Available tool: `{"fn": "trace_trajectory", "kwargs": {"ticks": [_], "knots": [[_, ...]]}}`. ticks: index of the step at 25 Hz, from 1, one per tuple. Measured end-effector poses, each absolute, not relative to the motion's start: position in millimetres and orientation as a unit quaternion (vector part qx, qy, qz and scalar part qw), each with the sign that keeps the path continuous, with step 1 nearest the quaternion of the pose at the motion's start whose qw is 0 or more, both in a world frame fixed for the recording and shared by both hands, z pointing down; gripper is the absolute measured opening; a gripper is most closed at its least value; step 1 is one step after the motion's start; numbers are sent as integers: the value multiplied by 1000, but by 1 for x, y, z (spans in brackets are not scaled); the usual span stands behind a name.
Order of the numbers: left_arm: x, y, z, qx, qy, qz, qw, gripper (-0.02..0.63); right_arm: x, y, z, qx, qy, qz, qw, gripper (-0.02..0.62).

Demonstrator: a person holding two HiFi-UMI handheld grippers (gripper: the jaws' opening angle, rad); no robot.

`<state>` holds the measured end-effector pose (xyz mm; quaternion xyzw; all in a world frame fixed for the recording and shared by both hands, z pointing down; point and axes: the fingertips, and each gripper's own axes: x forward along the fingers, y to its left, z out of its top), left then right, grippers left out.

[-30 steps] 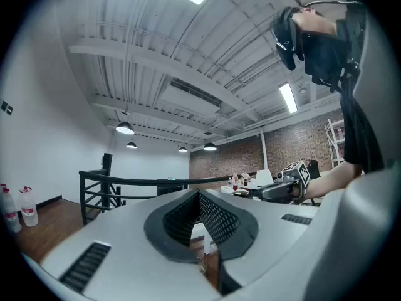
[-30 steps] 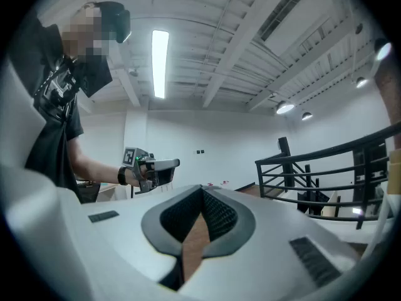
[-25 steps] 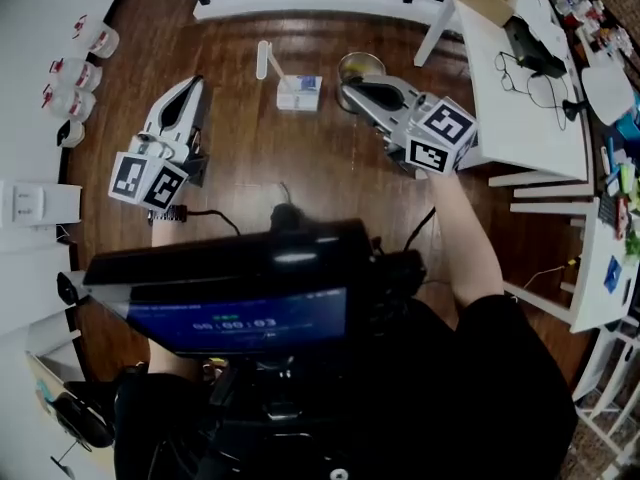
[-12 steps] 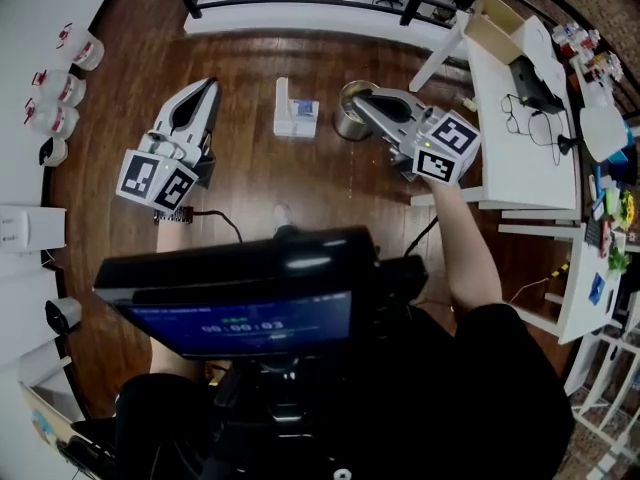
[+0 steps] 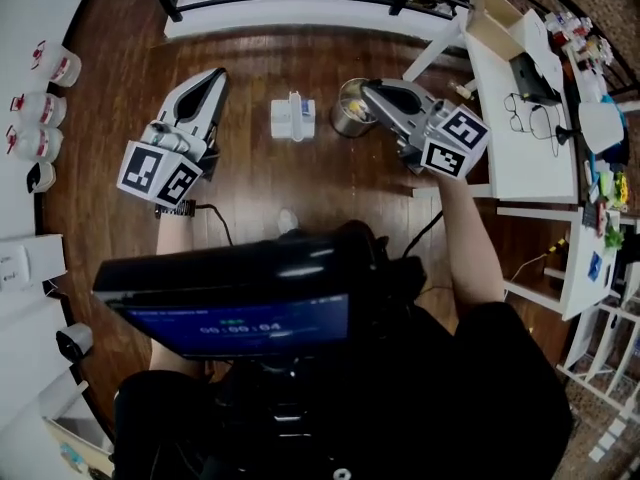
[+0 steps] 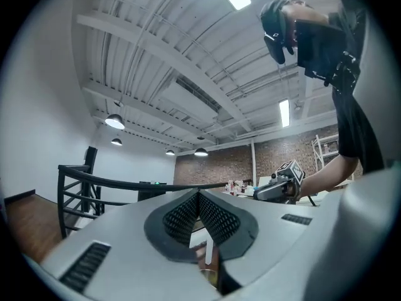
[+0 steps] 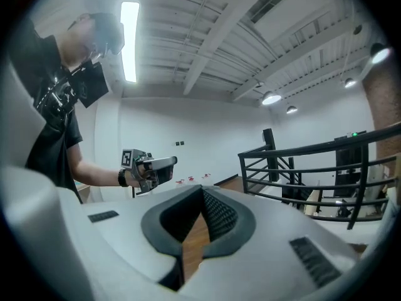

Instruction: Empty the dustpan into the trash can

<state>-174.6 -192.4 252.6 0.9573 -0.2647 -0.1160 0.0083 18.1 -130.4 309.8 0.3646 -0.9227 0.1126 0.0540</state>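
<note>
Right now my left gripper [image 5: 217,74] and right gripper [image 5: 366,86] both have jaws shut and empty. The dustpan [image 5: 292,120] sits near the floor's railed far edge, beside the trash can [image 5: 349,110]. It looks like light, stiff plastic, so I'd pinch its handle.

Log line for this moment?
left gripper: shut, empty | right gripper: shut, empty | white dustpan: on floor | round metal trash can: beside it

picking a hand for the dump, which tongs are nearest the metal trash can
The right tongs: in the head view their tip overlaps the trash can rim. The left tongs are off past the white dustpan.
</note>
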Motion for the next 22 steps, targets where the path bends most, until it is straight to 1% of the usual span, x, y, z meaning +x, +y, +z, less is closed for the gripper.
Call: {"fn": "trace_trajectory", "kwargs": {"ticks": [6,17,22], "knots": [[-161,-202,253,959,-246,-142,17,0,16,-140,321,351,-926,122,72,2],[-129,-197,245,956,-265,-129,0,0,26,-148,319,301,-945,112,64,2],[-123,-197,251,951,-282,-127,8,0,32,-154,345,279,-948,126,89,2]]}}
